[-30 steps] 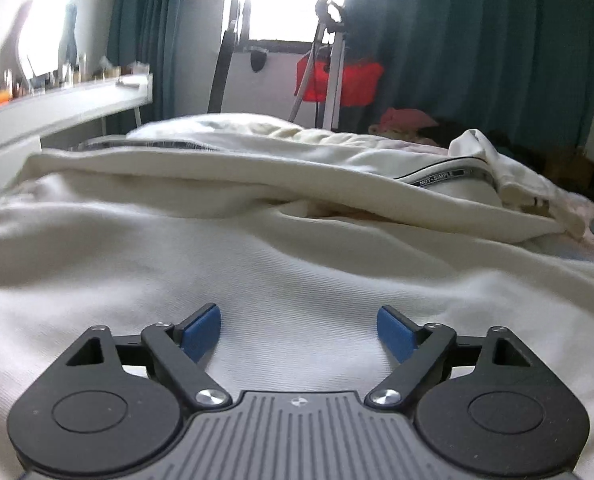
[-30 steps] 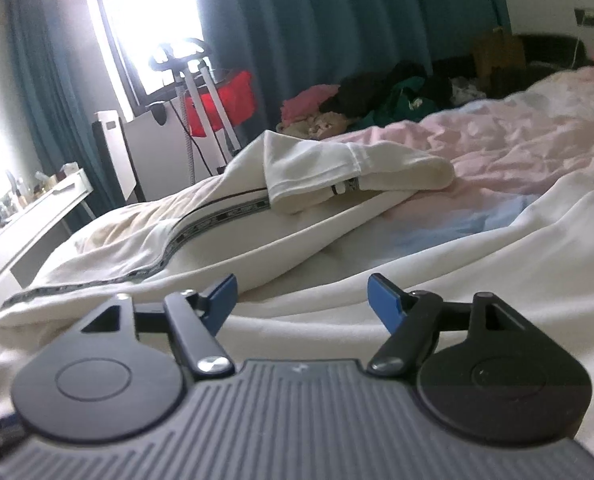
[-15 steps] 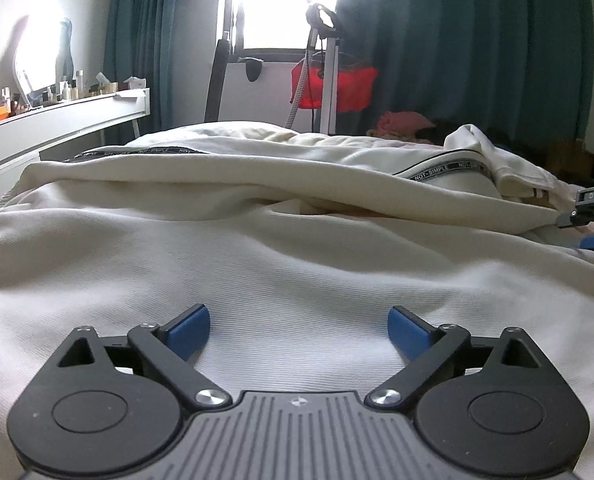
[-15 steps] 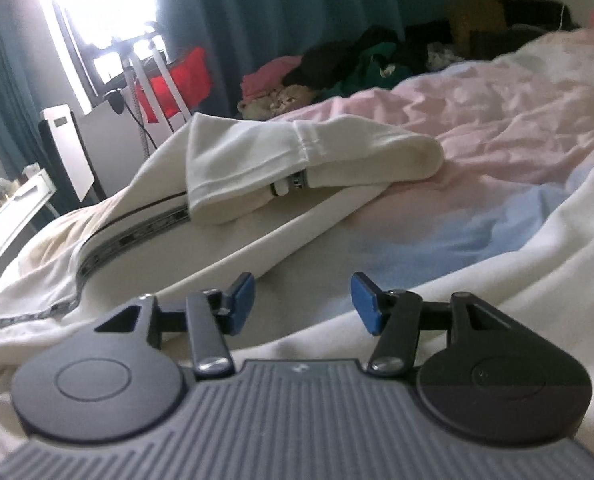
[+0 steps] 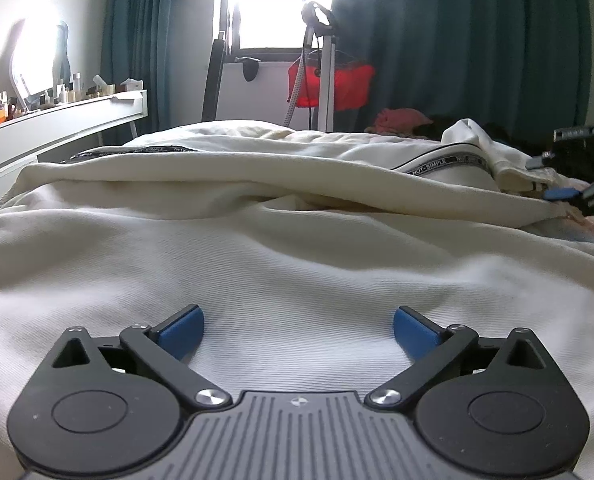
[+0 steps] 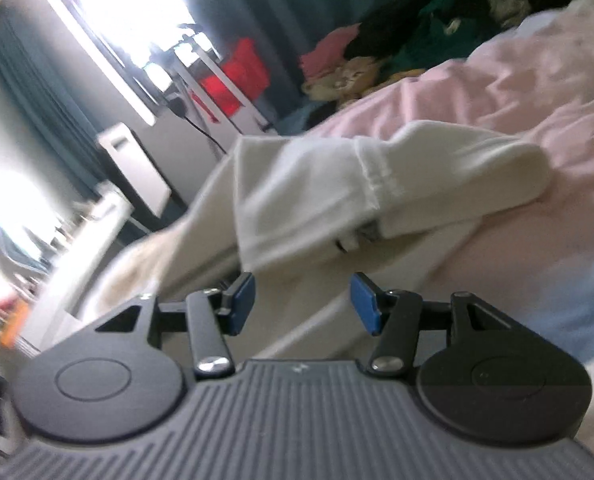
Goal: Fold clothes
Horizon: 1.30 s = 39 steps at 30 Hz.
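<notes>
Cream garment (image 5: 297, 248) spread under left gripper (image 5: 299, 330), jaws released; right gripper (image 6: 303, 300), jaws released, near folded sleeve (image 6: 337, 192) on pink sheet (image 6: 537, 92)

Bed (image 6: 537, 92) w/ pink sheet — cream garment (image 5: 297, 248) spread flat on it, sleeve (image 6: 337, 184) folded over.

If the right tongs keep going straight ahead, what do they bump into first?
Most likely the folded white sleeve just ahead of the open right tongs, lying on the pink bedsheet. The picture is blurry, so depth is uncertain.
</notes>
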{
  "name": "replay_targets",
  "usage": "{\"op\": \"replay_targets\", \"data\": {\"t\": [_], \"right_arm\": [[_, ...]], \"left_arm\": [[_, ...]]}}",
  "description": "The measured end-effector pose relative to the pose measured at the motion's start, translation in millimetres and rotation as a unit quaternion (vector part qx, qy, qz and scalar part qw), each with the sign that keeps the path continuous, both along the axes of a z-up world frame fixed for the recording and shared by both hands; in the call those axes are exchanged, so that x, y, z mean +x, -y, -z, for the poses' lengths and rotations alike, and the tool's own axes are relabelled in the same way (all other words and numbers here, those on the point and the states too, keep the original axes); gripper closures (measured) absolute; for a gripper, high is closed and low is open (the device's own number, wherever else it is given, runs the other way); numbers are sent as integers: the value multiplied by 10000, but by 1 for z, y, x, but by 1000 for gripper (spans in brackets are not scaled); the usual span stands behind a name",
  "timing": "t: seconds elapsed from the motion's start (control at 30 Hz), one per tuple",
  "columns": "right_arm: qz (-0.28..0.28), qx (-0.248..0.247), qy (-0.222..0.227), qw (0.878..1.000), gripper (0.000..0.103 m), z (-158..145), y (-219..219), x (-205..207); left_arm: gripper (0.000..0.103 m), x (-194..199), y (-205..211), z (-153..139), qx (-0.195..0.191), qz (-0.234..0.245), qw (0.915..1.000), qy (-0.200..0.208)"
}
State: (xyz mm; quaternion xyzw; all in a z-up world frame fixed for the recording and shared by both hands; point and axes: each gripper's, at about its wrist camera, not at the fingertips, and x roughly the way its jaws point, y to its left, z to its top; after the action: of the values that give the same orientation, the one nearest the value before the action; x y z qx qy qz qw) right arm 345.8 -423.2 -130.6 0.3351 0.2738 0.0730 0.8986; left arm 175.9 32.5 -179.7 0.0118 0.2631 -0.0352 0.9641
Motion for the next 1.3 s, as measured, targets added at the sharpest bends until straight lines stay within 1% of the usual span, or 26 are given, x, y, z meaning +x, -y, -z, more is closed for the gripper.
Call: {"op": "replay_targets", "data": {"t": [0.03, 0.07, 0.13, 0.17, 0.27, 0.33, 0.4, 0.43, 0.5, 0.6, 0.63, 0.67, 0.73, 0.8, 0.83, 0.93, 1.0, 1.03, 1.07, 1.1, 1.17, 1.2, 1.23, 1.27, 1.3], "right_arm": [[-81, 113, -21, 9999, 54, 0, 2, 5], [-159, 156, -6, 9998, 65, -1, 3, 11], [-169, -51, 9, 9998, 66, -5, 4, 22], [-45, -115, 0, 9999, 66, -6, 8, 28], [451, -193, -20, 9988, 67, -3, 27, 51], [896, -404, -21, 9952, 66, -3, 48, 65], [1529, -433, 210, 9871, 65, -6, 74, 62], [1907, -411, 329, 9802, 66, -8, 87, 58], [2539, -419, 411, 9654, 66, -13, 106, 41], [2935, -669, 670, 9513, 65, -17, 116, 8], [3009, -744, 665, 9484, 65, -18, 116, -3], [3026, -725, 637, 9482, 65, -17, 116, -13], [2832, -539, 516, 9562, 65, -11, 114, -28], [2264, -332, 150, 9733, 65, 0, 104, -29], [1915, -192, -108, 9812, 64, 8, 98, -26], [1287, 226, -602, 9896, 63, 32, 76, -17], [1378, 181, -556, 9887, 57, 38, 69, -8], [1438, 150, -523, 9881, 49, 40, 66, -3], [1494, 305, -437, 9873, 45, 42, 68, 3], [1548, 484, -345, 9862, 43, 44, 71, 9], [1857, 930, -227, 9779, 43, 50, 82, 21], [1999, 1021, -193, 9743, 43, 50, 85, 26], [2084, 1007, -215, 9726, 48, 46, 87, 32], [2131, 872, -315, 9726, 66, 41, 88, 40], [2151, 686, -414, 9733, 79, 33, 87, 47]], "left_arm": [[0, 0, 0, 0, 2, -4, 10000, 3], [0, 1, 0, 1, 3, -8, 10000, 6], [0, 1, 1, 1, 13, -14, 10000, 6], [0, 1, 1, 2, 17, -16, 10000, 7], [0, 2, 1, 3, 18, -32, 10000, 15], [0, 2, 2, 3, 27, -42, 10000, 10], [0, 2, 3, 3, 61, -52, 10000, 1], [0, 2, 3, 3, 76, -55, 10000, -3], [0, 3, 4, 3, 91, -58, 9999, -8], [0, 3, 3, 3, 105, -57, 9999, -12], [0, 3, 3, 3, 107, -57, 9999, -13], [0, 3, 3, 3, 109, -56, 9999, -14], [0, 3, 3, 2, 120, -56, 9999, -16], [0, 2, 3, 2, 124, -55, 9999, -14], [0, 2, 3, 2, 123, -55, 9999, -12], [0, 1, 3, 2, 121, -54, 9999, -8], [0, 2, 1, 2, 41, -72, 10000, -14], [0, 3, 0, 2, -16, -85, 10000, -19], [0, 3, -1, 1, -74, -98, 9999, -23], [0, 4, -2, 1, -132, -111, 9998, -28], [0, 5, -5, 0, -248, -138, 9996, -38], [0, 6, -5, 0, -289, -162, 9994, -40], [0, 7, -4, 0, -292, -198, 9994, -41], [0, 8, -2, 0, -270, -218, 9994, -47], [0, 9, -1, 0, -232, -222, 9995, -56]]}}
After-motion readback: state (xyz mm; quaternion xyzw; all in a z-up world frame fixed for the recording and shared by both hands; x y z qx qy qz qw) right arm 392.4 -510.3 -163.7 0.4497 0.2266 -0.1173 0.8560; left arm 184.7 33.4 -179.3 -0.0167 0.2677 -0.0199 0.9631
